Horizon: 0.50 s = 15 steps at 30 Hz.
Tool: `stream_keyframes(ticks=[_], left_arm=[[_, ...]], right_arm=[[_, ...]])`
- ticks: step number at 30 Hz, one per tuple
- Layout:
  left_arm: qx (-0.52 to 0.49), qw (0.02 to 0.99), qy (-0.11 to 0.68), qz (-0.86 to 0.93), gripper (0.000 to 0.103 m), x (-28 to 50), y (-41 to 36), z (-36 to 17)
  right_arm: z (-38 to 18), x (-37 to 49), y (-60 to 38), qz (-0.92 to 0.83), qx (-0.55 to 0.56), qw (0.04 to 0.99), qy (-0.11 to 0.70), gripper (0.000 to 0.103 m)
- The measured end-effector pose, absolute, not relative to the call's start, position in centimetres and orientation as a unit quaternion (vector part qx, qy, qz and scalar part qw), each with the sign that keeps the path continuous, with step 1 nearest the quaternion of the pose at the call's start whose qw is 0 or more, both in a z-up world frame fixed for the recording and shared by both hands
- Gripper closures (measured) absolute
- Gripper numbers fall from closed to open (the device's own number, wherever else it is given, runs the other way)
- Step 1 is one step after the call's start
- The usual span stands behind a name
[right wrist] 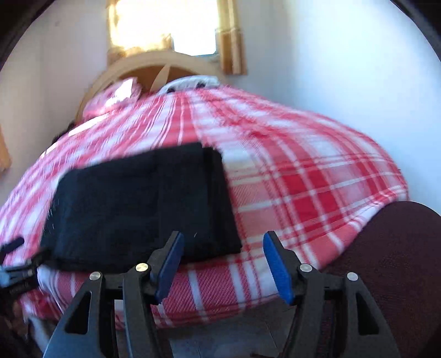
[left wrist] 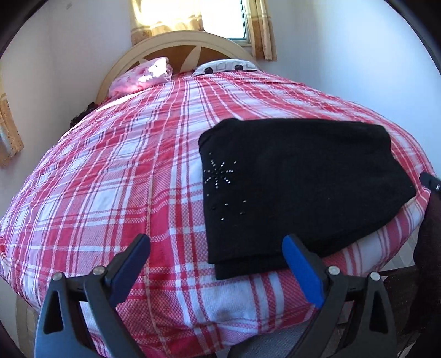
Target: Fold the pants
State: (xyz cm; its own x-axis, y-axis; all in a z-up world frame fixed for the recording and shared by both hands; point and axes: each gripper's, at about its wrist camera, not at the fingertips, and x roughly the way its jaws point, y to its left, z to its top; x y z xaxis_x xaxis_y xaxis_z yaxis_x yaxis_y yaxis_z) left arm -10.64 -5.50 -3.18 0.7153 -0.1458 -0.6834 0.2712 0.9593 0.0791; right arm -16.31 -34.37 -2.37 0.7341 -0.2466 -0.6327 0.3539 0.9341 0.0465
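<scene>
The black pants [left wrist: 300, 187] lie folded into a flat stack on the red and white plaid bedspread [left wrist: 115, 170], near the bed's front edge. Small rhinestone stars dot their left side. My left gripper [left wrist: 217, 253] is open and empty, held just in front of the pants' near left corner. In the right wrist view the folded pants [right wrist: 143, 203] lie left of centre on the bedspread [right wrist: 303, 176]. My right gripper [right wrist: 223, 250] is open and empty, just in front of the pants' near right corner. The right wrist view is motion-blurred.
A wooden headboard [left wrist: 176, 44] and pink pillow [left wrist: 143, 74] stand at the far end under a curtained window [left wrist: 193, 16]. White walls flank the bed. The person's dark maroon clothing [right wrist: 397, 264] fills the lower right. The left gripper's edge [right wrist: 13, 270] shows at far left.
</scene>
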Motion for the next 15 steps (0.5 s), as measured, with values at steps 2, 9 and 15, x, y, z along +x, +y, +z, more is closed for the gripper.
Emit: stream_keyframes(ticks=[2,9,15], left_arm=[[0.086,0.924,0.356,-0.112,0.004,-11.3,-5.7,-2.7],[0.090,0.930,0.338,-0.114,0.003,-13.8,-6.3,-1.1],[0.089,0.933,0.326,-0.121,0.003,-14.7,-6.9,-0.5]], right_arm=[[-1.2,-17.4,-34.8,-0.137,0.125,0.937,0.297,0.041],[0.3,-18.5,-34.4,-0.027,0.247,0.931,0.267,0.039],[1.0,-18.7,-32.9,0.007,0.274,0.924,0.266,0.039]])
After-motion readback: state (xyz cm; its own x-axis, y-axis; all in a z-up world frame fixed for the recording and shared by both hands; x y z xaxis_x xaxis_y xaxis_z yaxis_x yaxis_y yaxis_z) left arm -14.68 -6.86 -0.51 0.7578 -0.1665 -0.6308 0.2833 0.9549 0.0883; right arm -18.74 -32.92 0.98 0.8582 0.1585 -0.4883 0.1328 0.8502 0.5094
